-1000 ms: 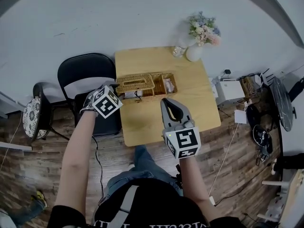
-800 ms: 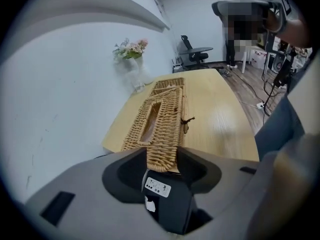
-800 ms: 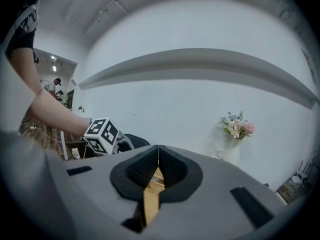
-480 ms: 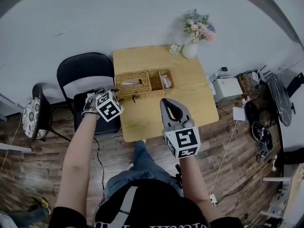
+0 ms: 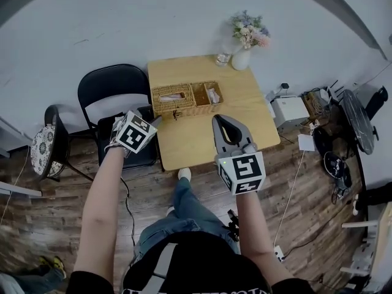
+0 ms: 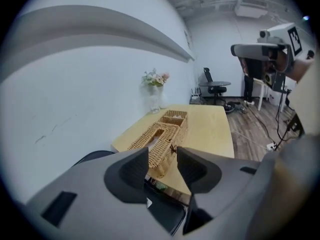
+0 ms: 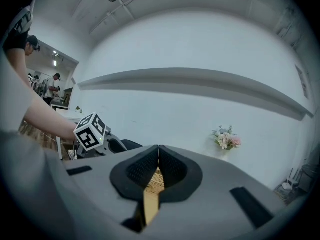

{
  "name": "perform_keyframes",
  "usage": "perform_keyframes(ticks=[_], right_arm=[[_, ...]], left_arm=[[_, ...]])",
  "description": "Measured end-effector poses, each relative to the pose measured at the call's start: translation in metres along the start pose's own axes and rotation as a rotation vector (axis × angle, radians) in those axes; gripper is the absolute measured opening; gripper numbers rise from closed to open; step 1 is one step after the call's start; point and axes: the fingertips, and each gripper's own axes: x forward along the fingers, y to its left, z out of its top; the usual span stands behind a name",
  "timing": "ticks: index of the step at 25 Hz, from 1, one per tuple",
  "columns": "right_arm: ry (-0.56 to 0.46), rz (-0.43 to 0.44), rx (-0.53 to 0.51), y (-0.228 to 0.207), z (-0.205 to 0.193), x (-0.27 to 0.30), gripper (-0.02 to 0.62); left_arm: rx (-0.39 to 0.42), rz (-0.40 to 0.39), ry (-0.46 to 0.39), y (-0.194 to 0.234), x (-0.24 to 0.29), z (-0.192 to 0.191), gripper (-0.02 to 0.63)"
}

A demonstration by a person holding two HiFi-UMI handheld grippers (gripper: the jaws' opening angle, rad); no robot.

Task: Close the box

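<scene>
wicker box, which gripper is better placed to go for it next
Probably left. The left gripper hangs by the table edge close to the wicker box, jaws apart and aimed straight at it. The right gripper has its jaws together.

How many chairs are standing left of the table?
2. A black folding chair stands beside the left edge of the table; a patterned-cushion chair is farther left. Others may be out of view.

No legible txt, nos. or brands, maybe too small
</scene>
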Motion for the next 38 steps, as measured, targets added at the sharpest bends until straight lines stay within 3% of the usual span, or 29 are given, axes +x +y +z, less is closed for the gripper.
perform_keyframes(ticks=[7,13,16,23,25,32,38], right_arm=[[-0.044,-0.018,-0.01,0.003,0.024,-0.018,0.014],[-0.085,0.017,-0.046,0.007,0.042,-0.017,0.014],[-0.096,0.04,-0.073,0.004,0.051,-0.013,0.014],[-0.136,0.034,-0.153,-0.012,0.057,-0.024,0.014],[-0.139,0.036,-0.143,-0.018,0.056,-0.027,0.014],[-0.203,0.063,-0.107,-0.031,0.067,-0.029,0.014],[-0.235,0.087,-0.085,-0.046,0.072,-0.027,0.014]], left_arm=[[-0.11,0.1,-0.173,0.008,-0.053,0.023,0.179],[-0.324,0.188,-0.349,0.011,-0.091,0.033,0.179],[-0.37,0.233,-0.398,0.015,-0.103,0.041,0.178],[-0.361,0.344,-0.475,0.009,-0.129,0.083,0.124],[-0.36,0.379,-0.515,0.004,-0.14,0.096,0.011],[-0.286,0.516,-0.602,-0.006,-0.182,0.122,0.011],[-0.278,0.543,-0.627,-0.009,-0.191,0.137,0.011]])
